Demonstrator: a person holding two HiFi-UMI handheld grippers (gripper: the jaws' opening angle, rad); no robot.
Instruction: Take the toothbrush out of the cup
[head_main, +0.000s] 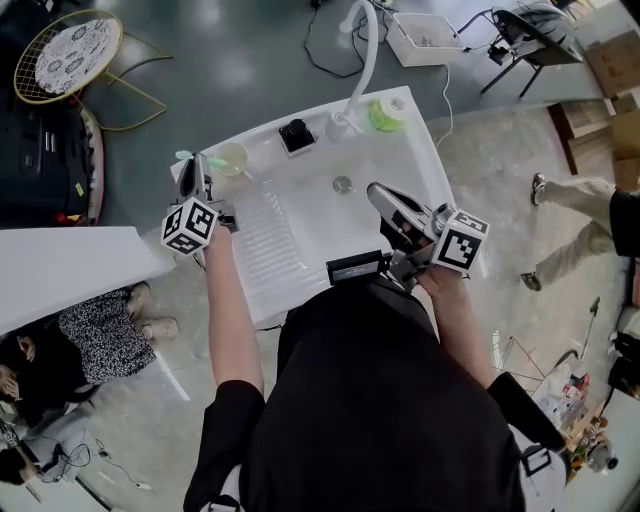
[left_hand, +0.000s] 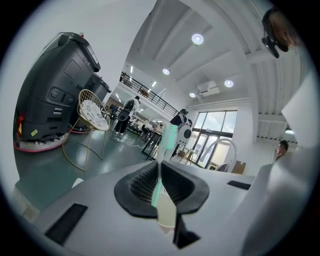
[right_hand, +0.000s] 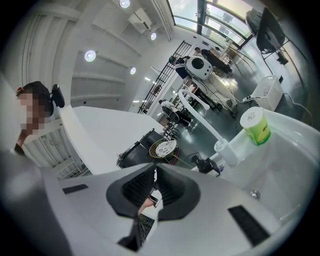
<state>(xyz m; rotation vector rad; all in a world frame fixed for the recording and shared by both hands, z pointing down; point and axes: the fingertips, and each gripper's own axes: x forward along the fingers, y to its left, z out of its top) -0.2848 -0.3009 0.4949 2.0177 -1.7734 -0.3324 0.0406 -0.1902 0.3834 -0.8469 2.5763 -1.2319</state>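
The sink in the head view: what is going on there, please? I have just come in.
A person stands at a white sink with a gripper in each hand. The left gripper is shut on a green toothbrush, upright, by the cup at the sink's far left corner; whether it is clear of the cup I cannot tell. The right gripper is shut and empty over the sink's right side.

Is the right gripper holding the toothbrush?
No, the right gripper has its jaws together with nothing between them; the toothbrush is clamped in the left gripper.
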